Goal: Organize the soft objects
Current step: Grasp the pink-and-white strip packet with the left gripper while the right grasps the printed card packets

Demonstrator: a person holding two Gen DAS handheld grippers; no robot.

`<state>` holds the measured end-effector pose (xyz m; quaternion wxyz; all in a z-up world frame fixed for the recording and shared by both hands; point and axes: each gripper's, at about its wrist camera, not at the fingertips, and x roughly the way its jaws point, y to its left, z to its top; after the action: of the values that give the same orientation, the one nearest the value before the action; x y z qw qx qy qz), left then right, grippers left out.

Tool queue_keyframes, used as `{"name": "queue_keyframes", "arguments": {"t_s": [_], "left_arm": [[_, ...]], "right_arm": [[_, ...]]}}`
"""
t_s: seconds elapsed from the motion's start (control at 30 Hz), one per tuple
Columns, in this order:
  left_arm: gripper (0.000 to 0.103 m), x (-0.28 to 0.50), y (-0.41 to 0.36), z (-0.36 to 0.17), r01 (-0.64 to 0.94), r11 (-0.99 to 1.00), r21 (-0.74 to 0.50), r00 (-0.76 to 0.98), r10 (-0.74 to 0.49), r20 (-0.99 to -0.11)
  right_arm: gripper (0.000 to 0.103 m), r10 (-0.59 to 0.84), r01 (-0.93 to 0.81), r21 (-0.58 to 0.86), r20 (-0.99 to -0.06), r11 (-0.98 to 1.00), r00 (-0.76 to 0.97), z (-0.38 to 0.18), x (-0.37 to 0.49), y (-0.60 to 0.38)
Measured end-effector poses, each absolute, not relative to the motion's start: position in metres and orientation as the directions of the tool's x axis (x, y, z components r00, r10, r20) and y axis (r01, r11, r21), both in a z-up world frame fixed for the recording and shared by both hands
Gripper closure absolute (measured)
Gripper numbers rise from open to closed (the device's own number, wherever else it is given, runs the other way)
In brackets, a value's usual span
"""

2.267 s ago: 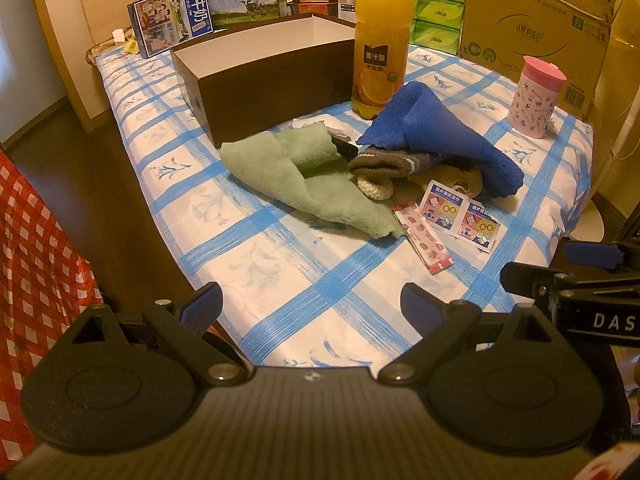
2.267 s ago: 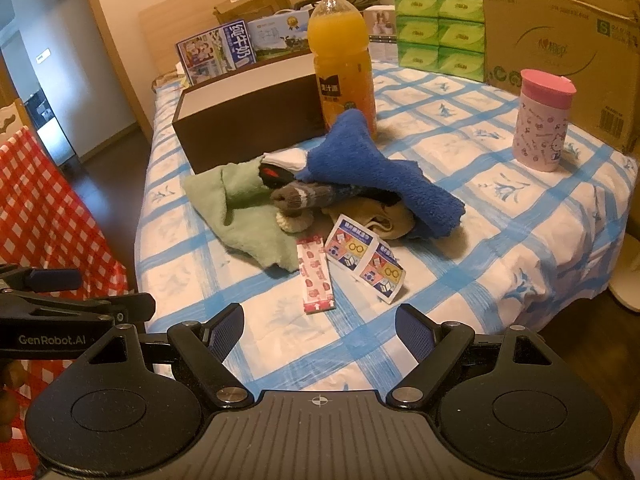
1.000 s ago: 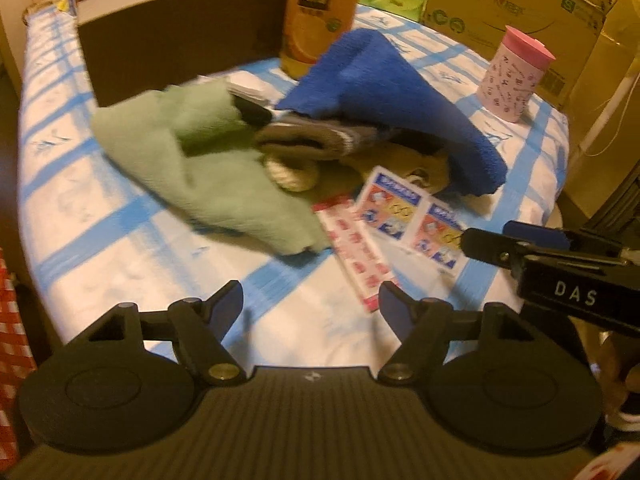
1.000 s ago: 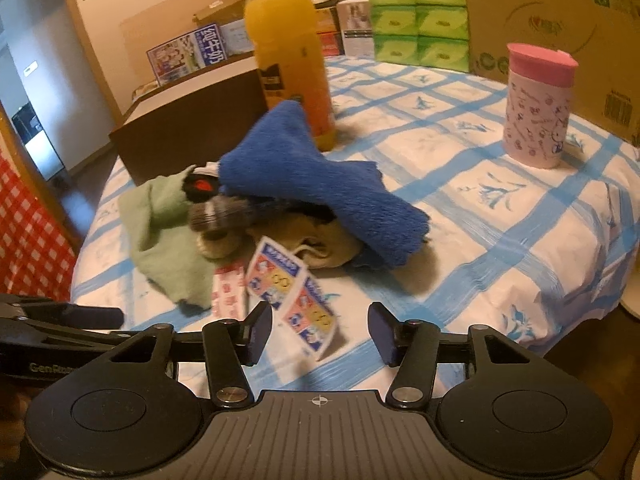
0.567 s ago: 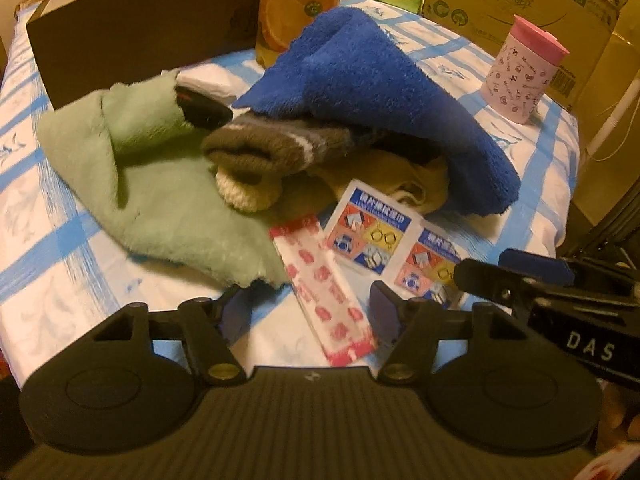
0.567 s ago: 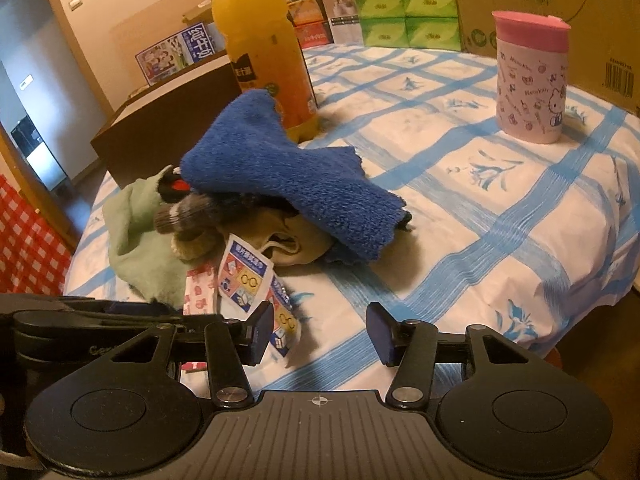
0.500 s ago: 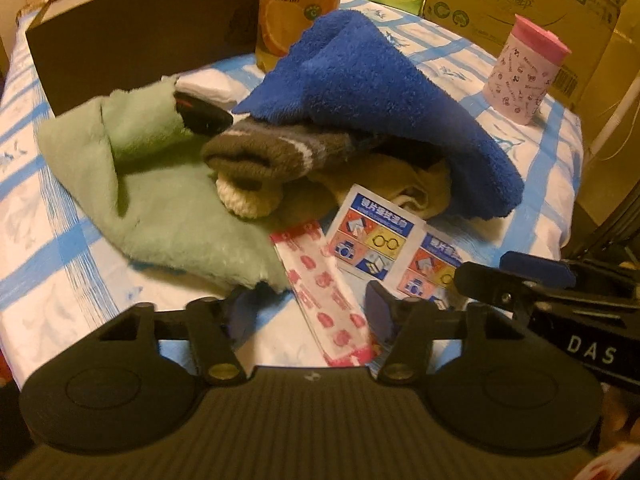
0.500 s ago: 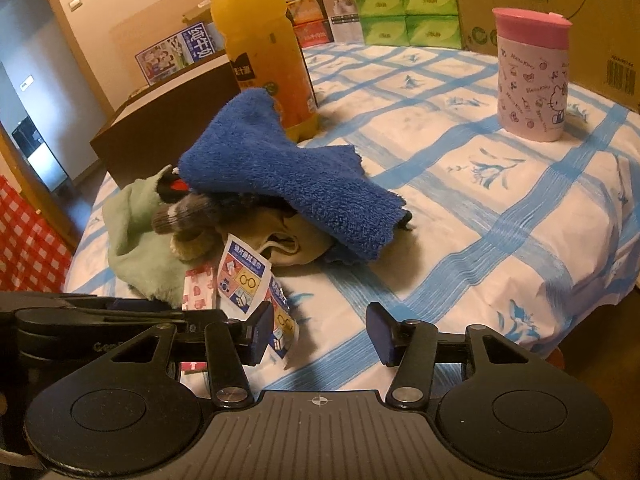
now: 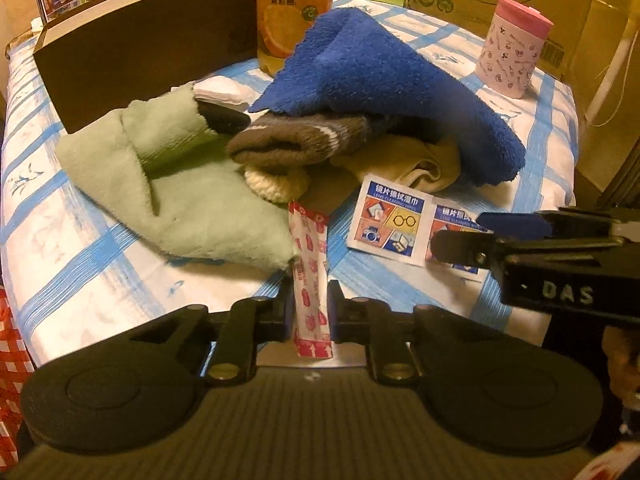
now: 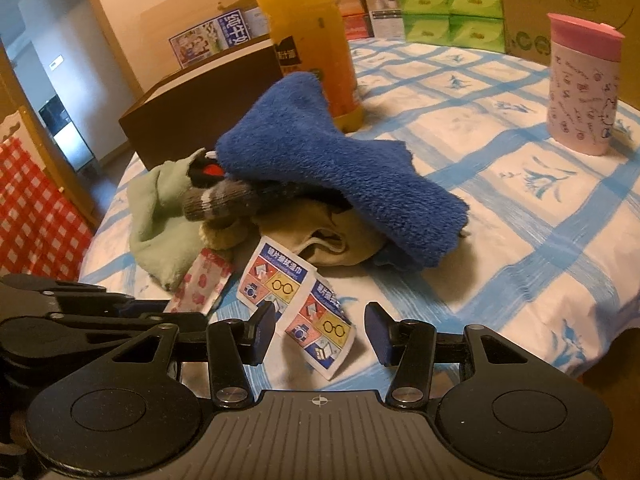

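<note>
Covering most of the scene, the table [image 9: 92, 276] in its blue-checked cloth carries a heap of soft things in front of a dark brown box [image 9: 132, 52]. In that heap the blue towel [image 9: 380, 88] lies draped over a grey-brown sock [image 9: 296, 144] and a beige cloth [image 9: 424, 164], with the green cloth [image 9: 188, 200] spread to the left. An orange juice bottle [image 9: 294, 12] stands behind the heap, and a pink-lidded cup [image 9: 516, 48] stands well apart on the right.

Smaller things lie at the near edge of the heap — a pair of lens-wipe sachets [image 10: 296, 300] and a pink-printed strip packet [image 9: 310, 276]. Here is the change: a second ago the left gripper [image 9: 308, 312] stood wide above the cloth; its jaws have just been closing, and they now clamp the near end of the strip packet, which rises tilted between the pads instead of lying flat. The right gripper [image 10: 320, 330] has come lower over the sachets; its jaws stand apart, one sachet between them, and no pad appears to press on it.

For the task this probably means the flat packets are being cleared first, so that the towels and sock can be sorted — perhaps into the box. The strip packet is thin and limp, so it may slip or fold when lifted.
</note>
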<state>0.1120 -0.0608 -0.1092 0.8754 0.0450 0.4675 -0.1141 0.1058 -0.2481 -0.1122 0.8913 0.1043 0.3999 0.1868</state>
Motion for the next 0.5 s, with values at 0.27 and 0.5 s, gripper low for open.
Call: {"name": "queue_keyframes", "arguments": {"t_s": [0.27,0.5], "left_arm": [[0.093,0.105,-0.05,-0.106,0.237,0.971,-0.028,0.542,-0.156,-0.826],[0.101,0.096,-0.049,-0.101,0.255,0.966,-0.041,0.543,-0.178,-0.821]], "right_arm": [[0.078,0.429,-0.285,0.321,-0.674,0.903,0.601,-0.121,0.117,-0.24],[0.102,0.47,-0.332,0.333,-0.649,0.883,0.599,-0.113,0.104,-0.235]]}}
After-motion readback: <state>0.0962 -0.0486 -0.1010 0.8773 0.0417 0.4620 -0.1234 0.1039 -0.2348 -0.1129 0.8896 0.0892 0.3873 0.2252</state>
